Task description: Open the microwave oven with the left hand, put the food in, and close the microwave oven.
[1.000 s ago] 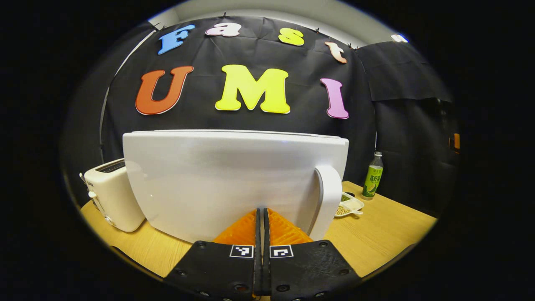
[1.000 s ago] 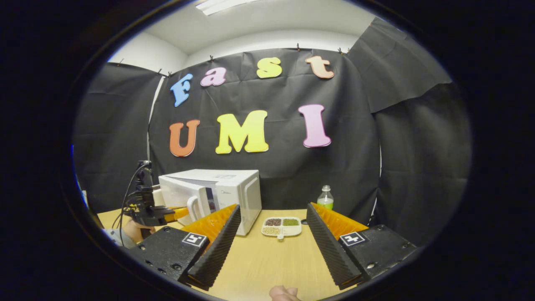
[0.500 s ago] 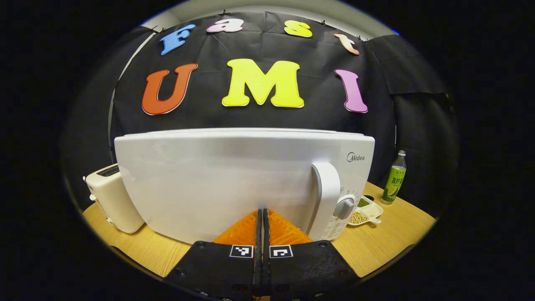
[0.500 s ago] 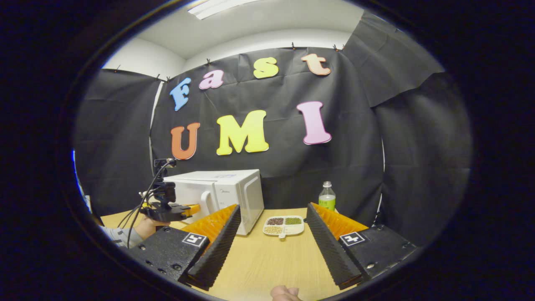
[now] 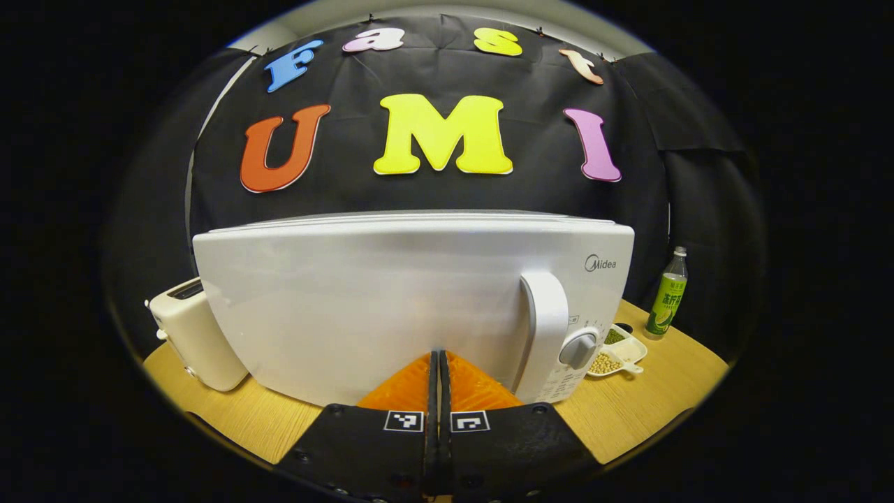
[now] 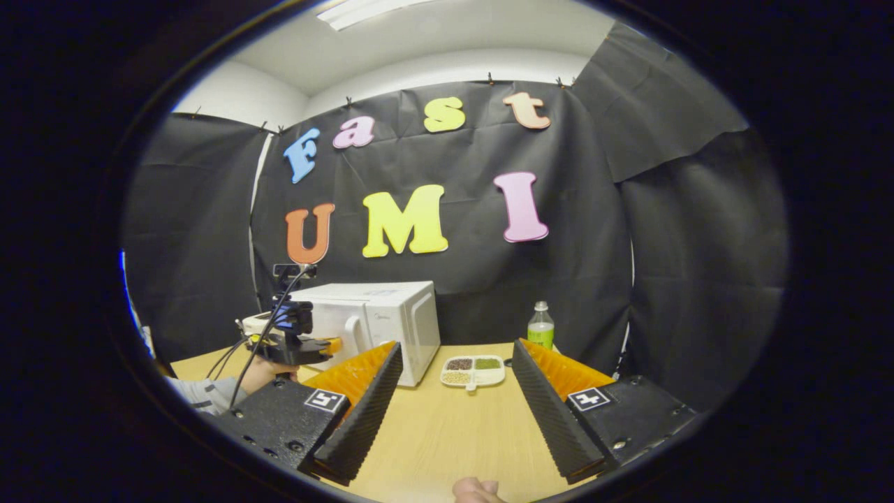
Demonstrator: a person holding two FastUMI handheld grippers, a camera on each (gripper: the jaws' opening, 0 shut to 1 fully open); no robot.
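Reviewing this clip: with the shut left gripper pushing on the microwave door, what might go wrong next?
1. The left gripper presses the microwave door low, away from the handle; the door may not latch, or the oven may slide.
2. The divided food tray sits outside on the table; closing now may leave the food out.

In front of me the microwave oven (image 5: 391, 300) has a glossy, smooth white shell that looks like painted metal or plastic, and its handle (image 5: 548, 328) looks like smooth plastic. It stands on a table (image 6: 447, 433) of pale wood grain with a matt finish. My right gripper (image 6: 454, 398) has ribbed, rough pads (image 6: 367, 412), and the far bottle (image 6: 540, 328) looks like clear plastic.
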